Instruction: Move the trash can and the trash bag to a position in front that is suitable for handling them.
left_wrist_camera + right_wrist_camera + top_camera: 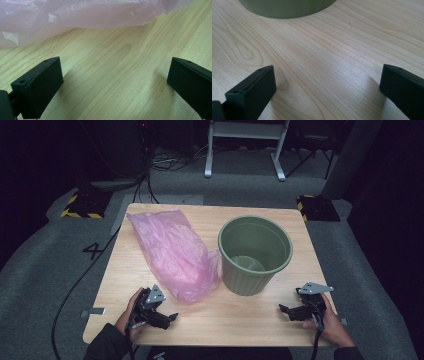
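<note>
A dark room with grey carpet [45, 265] surrounds a light wooden table [260, 320]. On it a green ribbed bin [255, 255] stands upright, touching a crumpled pink plastic bag [172, 252] — the bag just beyond the left gripper [167, 319], the bin near the right gripper [286, 311]. Both grippers' jaws are spread wide, holding nothing.

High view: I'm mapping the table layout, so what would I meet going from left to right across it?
Left gripper → pink plastic bag → green bin → right gripper, all on the wooden table.
</note>
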`<state>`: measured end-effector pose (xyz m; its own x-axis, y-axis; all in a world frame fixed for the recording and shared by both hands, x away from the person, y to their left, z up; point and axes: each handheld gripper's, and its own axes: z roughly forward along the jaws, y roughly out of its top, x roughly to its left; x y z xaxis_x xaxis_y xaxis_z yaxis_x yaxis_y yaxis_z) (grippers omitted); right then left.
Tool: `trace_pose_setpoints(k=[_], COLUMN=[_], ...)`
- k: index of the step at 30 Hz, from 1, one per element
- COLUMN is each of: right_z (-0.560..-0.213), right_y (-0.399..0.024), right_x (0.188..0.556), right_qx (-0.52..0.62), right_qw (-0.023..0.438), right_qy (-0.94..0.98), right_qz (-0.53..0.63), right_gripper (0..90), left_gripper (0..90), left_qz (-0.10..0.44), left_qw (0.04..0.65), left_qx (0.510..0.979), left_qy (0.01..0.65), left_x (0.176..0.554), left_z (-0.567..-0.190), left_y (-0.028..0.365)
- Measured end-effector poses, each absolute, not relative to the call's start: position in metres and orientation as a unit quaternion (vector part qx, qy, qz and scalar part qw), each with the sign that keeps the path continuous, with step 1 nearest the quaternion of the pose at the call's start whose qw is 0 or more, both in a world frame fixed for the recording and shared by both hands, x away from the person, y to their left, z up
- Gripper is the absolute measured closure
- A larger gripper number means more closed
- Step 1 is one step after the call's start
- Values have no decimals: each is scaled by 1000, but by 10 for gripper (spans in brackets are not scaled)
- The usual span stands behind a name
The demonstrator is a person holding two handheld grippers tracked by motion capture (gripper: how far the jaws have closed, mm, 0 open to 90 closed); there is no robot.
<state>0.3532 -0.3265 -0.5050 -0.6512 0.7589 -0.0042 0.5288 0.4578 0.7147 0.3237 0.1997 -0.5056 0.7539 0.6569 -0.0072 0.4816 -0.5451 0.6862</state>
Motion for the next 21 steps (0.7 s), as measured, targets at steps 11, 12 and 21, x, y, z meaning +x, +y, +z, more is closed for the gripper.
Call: trace_pose_setpoints(k=[11, 12, 21], right_z=[-505, -505, -498], right_y=[-327, -328, -326], right_x=[355, 355, 354], right_qx=[376, 375, 370], right_qw=[162, 162, 178], right_qy=[842, 842, 832], right_qz=[352, 353, 373], right_gripper=[14, 28, 156], left_gripper=[2, 2, 1], left_qz=[133, 133, 128], left_qw=[346, 346, 346], left_qx=[868, 868, 870], left_qy=[331, 331, 327], left_x=[320, 320, 322], left_z=[-505, -505, -505], left_y=[201, 201, 202])
